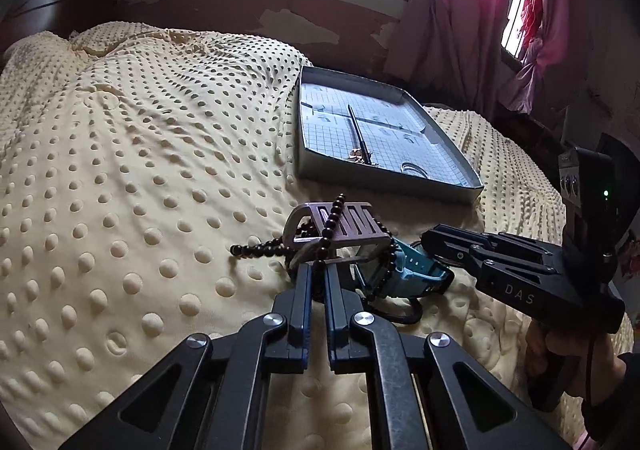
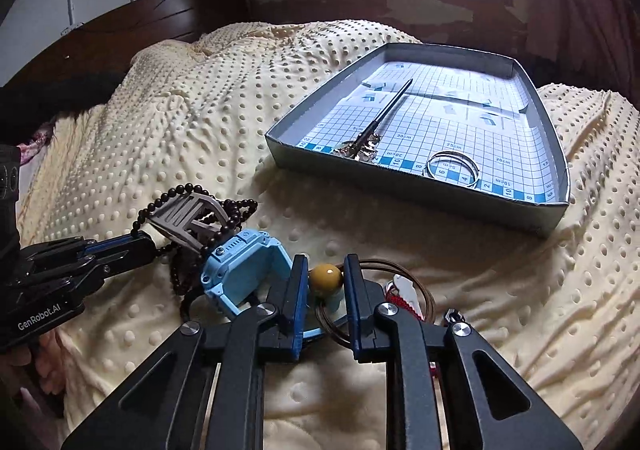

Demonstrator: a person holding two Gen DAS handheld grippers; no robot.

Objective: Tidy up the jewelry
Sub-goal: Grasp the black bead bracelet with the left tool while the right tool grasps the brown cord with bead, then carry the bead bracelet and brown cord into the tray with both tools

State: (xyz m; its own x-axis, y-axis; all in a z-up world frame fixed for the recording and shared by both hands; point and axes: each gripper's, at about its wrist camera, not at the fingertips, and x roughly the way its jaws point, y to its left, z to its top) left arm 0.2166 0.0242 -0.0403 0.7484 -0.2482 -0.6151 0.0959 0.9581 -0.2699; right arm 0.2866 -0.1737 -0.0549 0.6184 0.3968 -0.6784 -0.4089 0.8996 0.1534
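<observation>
On the yellow dotted bedspread, my left gripper (image 1: 318, 270) is shut on a grey slatted hair clip (image 1: 352, 224) that has a string of dark beads (image 1: 256, 249) draped over it. A blue watch (image 1: 412, 274) lies just to the right of the clip. In the right wrist view, my right gripper (image 2: 325, 266) is closed on a yellow bead (image 2: 326, 276) strung on a thin brown cord loop (image 2: 424, 290). The watch (image 2: 244, 262) lies beside its left finger. The left gripper (image 2: 148, 242) and the clip (image 2: 180, 210) are at the left.
A grey tray (image 2: 400, 186) lined with grid paper lies beyond, holding a dark hair stick (image 2: 386, 110) and a silver bangle (image 2: 452, 168). A small red and white item (image 2: 404, 290) lies by the right finger. A dark headboard and a wall stand behind the bed.
</observation>
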